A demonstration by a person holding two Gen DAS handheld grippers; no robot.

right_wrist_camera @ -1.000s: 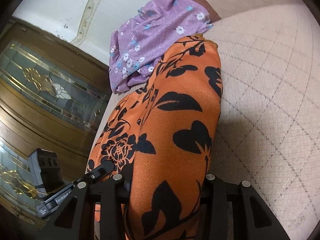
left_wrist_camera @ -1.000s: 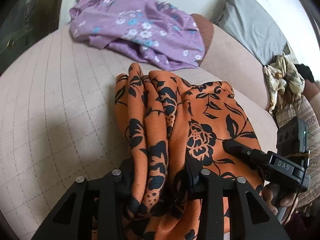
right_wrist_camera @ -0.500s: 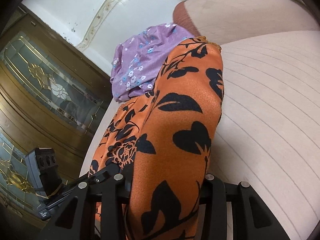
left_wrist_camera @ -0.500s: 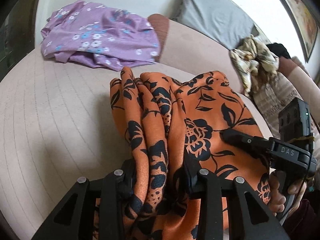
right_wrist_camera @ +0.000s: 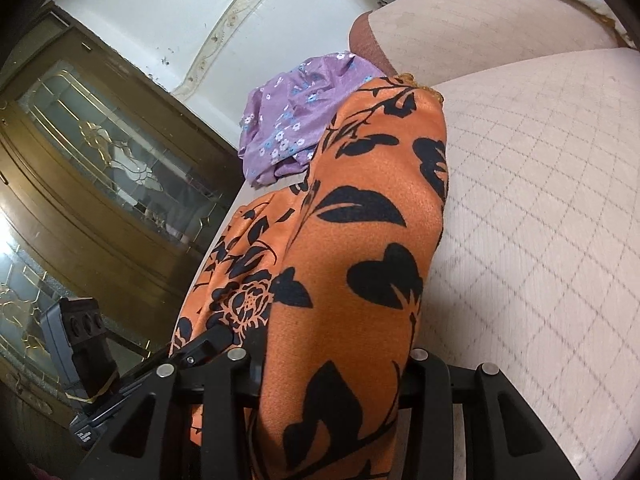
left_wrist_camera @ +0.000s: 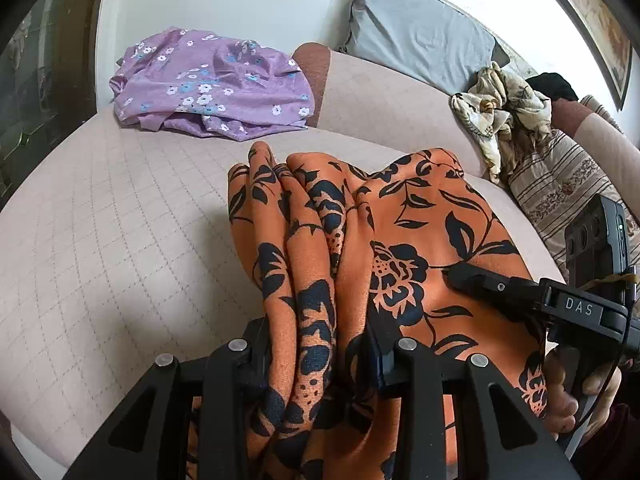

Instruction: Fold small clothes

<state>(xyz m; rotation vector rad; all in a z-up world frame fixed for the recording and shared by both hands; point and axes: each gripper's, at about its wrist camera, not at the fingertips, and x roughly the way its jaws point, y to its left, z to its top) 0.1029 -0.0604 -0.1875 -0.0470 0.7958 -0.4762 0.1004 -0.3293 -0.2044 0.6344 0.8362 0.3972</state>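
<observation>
Quilted pale-pink upholstery [left_wrist_camera: 120, 220] of what looks like a sofa is filling both views, with a grey cushion [left_wrist_camera: 416, 36] leaning against the white wall, a crumpled cream printed cloth [left_wrist_camera: 500, 108] lying near a striped cushion [left_wrist_camera: 560, 184], and a wooden cabinet with glazed doors [right_wrist_camera: 92, 168] standing off to one side. On the seat the orange floral garment [left_wrist_camera: 360, 240] is draping forward from both claws, its far end resting on the upholstery just short of the purple flowered garment [left_wrist_camera: 212, 84], which is lying bunched at the back. The left claw [left_wrist_camera: 320, 360] is pinching a gathered bundle of the orange cloth, several pleats running up between its fingers; the right claw [right_wrist_camera: 332, 364] is likewise clamping a broad fold of the same cloth, and in the left view the right claw is reaching in from the side, pressing against the fabric. The cloth looks thin, light and soft, with a slight sheen, so it is probably sliding easily and sagging wherever it is unsupported. A bunched grip like the left one is likely carrying wrinkles into any fold; holding at a hem edge or corner, with the span between the claws pulled taut, should be giving a cleaner crease. The fold appears to be in its middle stage.
</observation>
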